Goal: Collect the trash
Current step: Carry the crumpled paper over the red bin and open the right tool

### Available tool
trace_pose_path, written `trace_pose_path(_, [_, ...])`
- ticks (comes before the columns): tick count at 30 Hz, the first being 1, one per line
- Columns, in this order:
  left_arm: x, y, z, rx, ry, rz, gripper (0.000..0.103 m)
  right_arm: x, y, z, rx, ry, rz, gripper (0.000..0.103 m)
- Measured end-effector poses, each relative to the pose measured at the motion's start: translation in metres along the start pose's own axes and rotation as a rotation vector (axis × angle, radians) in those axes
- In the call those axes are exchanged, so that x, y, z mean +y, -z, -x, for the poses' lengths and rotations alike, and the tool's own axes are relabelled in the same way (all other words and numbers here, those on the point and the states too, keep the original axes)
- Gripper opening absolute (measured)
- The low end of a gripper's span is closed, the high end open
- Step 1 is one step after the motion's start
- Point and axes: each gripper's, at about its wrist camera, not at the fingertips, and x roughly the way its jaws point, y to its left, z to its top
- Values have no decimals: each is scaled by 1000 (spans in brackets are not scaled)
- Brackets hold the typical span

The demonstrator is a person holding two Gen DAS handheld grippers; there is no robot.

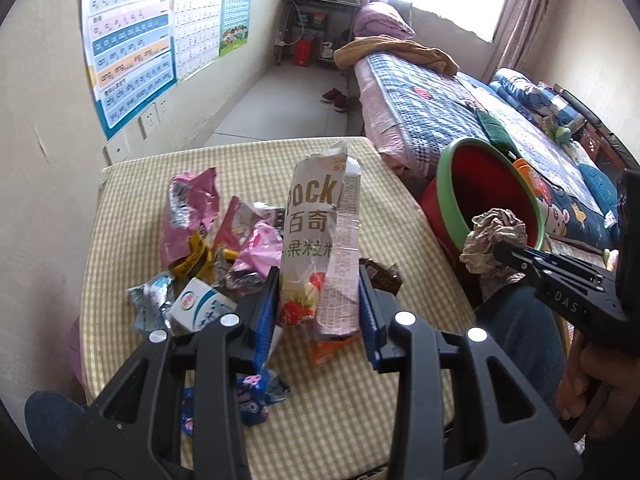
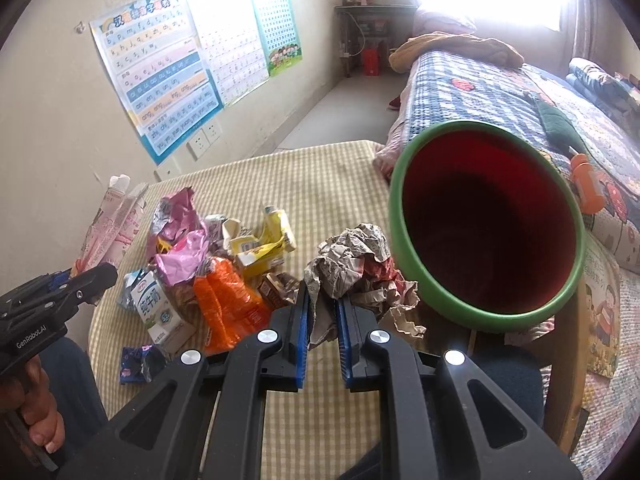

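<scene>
1. The left tongs (image 1: 320, 292) are clamped on a torn snack box (image 1: 320, 240), pink and white with a strawberry picture, which stands upright between the blue pads above the worktop (image 1: 240, 160).
2. The right tongs (image 2: 322, 312) are closed tight on a crumpled ball of printed paper (image 2: 352, 256), held just beside the rim of a red bucket with a green rim (image 2: 404, 224).
3. The worktop wears a yellow checked cloth. On it lies a heap of litter: a pink foil wrapper (image 1: 188, 208), a small milk carton (image 2: 156, 304), an orange packet (image 2: 224, 304), a yellow wrapper (image 2: 264, 244) and a blue wrapper (image 2: 138, 364).
4. The bucket seems to sit at the worktop's right edge, though its base is hidden.
5. Beyond it is a bed (image 1: 440, 108) with a blue checked quilt under a bright window.
6. Learning charts (image 2: 160, 80) hang on the left wall, and a cluttered shelf (image 1: 316, 28) stands in the far corner.
</scene>
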Motion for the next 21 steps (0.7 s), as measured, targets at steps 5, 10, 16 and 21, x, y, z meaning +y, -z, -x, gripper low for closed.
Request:
trace_pose_path(5, [-47,-25,-17,5,84,-57,35,-41,-11,12,-34,43,-49,13])
trace_pose_path(10, [-96,-48,-37,15,168,-103,35,-87,-22,19,-53,94,-98,13])
trace_pose_path(16, [-146,-75,-67,34,281,-141,36,-135,-32,18,-62,131,-139,13])
trace_pose_path(21, [-176,-88,-101,68,308,-170,37,-161,-37,5,-51,141,-168,13])
